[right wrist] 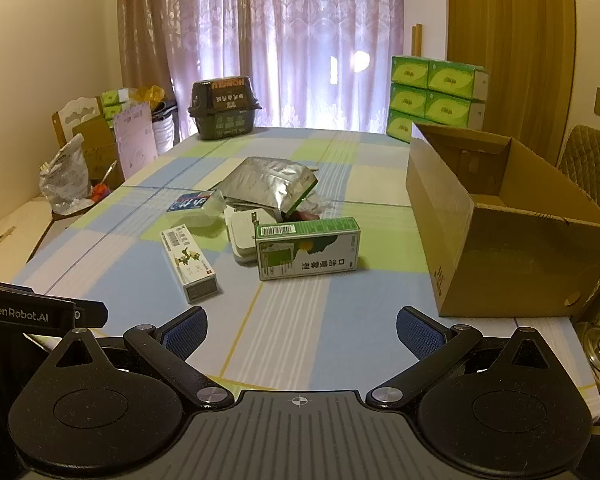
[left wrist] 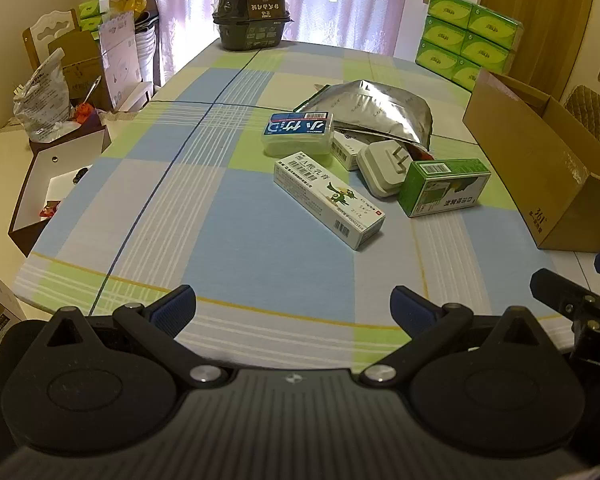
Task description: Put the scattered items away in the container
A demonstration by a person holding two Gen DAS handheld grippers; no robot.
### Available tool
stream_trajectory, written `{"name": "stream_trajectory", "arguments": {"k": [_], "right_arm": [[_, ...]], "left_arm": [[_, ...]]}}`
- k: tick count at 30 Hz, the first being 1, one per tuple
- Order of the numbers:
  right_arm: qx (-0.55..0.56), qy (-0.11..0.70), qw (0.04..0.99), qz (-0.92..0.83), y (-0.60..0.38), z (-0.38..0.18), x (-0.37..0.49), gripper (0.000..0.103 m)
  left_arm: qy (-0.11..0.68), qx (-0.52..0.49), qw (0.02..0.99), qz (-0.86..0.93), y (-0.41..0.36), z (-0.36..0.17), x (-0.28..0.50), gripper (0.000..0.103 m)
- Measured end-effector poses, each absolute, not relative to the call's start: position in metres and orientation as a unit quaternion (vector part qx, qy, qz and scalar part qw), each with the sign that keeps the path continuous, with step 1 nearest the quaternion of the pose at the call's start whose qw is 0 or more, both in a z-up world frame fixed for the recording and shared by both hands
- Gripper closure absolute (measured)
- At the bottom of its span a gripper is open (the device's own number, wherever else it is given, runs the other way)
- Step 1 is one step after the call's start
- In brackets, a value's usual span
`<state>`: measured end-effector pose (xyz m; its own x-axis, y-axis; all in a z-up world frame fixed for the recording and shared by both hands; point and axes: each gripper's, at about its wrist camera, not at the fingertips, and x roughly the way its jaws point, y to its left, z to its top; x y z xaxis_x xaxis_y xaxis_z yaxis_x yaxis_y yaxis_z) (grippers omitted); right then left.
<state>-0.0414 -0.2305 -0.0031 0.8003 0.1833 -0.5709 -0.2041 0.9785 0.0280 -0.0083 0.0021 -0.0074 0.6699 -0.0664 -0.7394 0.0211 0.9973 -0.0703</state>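
Note:
Scattered items lie mid-table: a long white box [left wrist: 329, 199] [right wrist: 189, 264], a green box [left wrist: 444, 187] [right wrist: 308, 249], a white plug adapter [left wrist: 382, 168] [right wrist: 242, 236], a clear case with a blue label [left wrist: 298, 134] [right wrist: 194, 206] and a silver foil bag [left wrist: 374, 110] [right wrist: 274, 182]. An open cardboard box [left wrist: 540, 168] [right wrist: 496, 232] stands at the right. My left gripper [left wrist: 293, 310] is open and holds nothing, near the table's front edge. My right gripper [right wrist: 302, 330] is open too, short of the green box.
A checked cloth [left wrist: 236, 216] covers the table. A dark container [left wrist: 252, 18] [right wrist: 224, 108] stands at the far end, stacked green tissue packs [left wrist: 470, 40] [right wrist: 436, 96] at the far right. Boxes and bags [left wrist: 80, 76] crowd the left side. A padded chair [right wrist: 592, 172] is behind the cardboard box.

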Motion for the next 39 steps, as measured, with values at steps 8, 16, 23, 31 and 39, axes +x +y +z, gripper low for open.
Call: {"name": "stream_trajectory", "arguments": {"k": [8,16,23,31,39], "right_arm": [[-0.024,0.303,0.947,0.103,-0.229,-0.003,-0.04,0.0],[-0.018,0.307,0.946,0.101,-0.232,-0.004,-0.039,0.0],[-0.017,0.308,0.946,0.098,-0.232,-0.006,-0.039,0.0],[-0.013,0.312,0.945,0.101,-0.233,-0.007,-0.037,0.0],[0.004,0.316,0.943,0.103,-0.237,-0.013,-0.036,0.0]], "left_arm": [[0.389,-0.035,0.92,-0.021,0.002,-0.006,-0.011,0.001],[0.383,-0.05,0.922,-0.019,0.004,-0.006,-0.01,0.001],[0.371,-0.06,0.927,-0.025,0.006,-0.005,-0.013,0.001],[0.381,-0.052,0.923,-0.024,0.007,-0.005,-0.01,0.001],[0.387,-0.059,0.92,-0.023,0.009,-0.008,-0.008,0.001]]}}
